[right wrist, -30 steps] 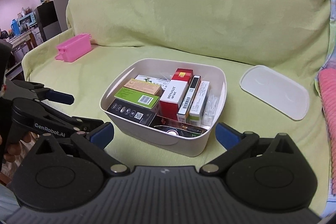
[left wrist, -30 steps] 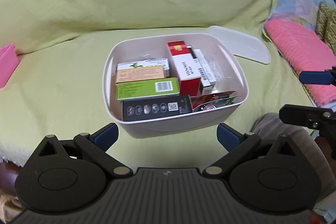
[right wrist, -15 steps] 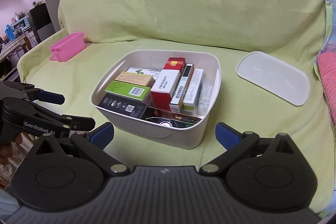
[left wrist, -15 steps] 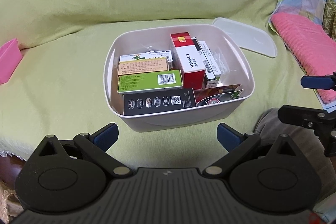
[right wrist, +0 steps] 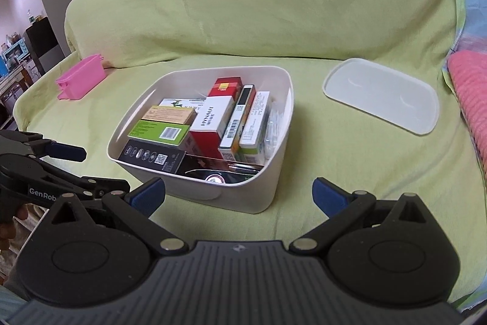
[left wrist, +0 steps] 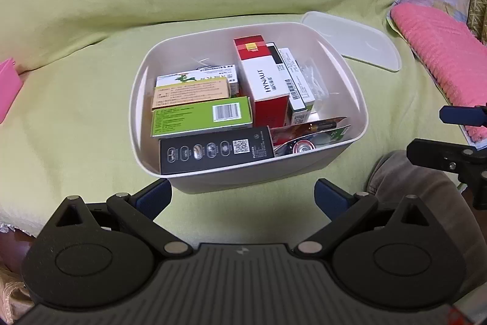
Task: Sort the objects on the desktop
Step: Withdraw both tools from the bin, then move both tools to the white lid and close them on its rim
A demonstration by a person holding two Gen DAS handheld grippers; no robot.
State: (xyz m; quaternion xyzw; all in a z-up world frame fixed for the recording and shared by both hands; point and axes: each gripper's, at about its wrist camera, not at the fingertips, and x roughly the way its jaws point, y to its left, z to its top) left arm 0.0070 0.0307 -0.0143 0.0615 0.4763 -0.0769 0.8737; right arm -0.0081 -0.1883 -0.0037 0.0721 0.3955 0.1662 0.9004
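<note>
A white bin [left wrist: 341, 57] [right wrist: 283, 124] sits on the green sofa seat, packed with several boxes: a black box [left wrist: 216, 153], a green box [left wrist: 201, 118], a red-and-white HYNAUT box [left wrist: 264, 81] [right wrist: 213, 118]. Its white lid [left wrist: 353, 41] [right wrist: 383, 95] lies flat to the bin's right. My left gripper [left wrist: 242, 198] is open just short of the bin's near wall, nothing between its fingers. My right gripper [right wrist: 239, 197] is open too, near the bin's front right corner, and empty.
A pink container [right wrist: 82, 78] [left wrist: 7, 87] rests at the seat's far left. A pink textured cushion [left wrist: 441, 51] and patterned fabric lie to the right. A person's trouser leg [left wrist: 408, 181] is at lower right. Room furniture stands beyond the sofa's left arm [right wrist: 33, 41].
Both grippers have come closer to the bin, which looks larger and lower in both views; the right wrist view has shifted so the lid sits more central. Both stay open.
</note>
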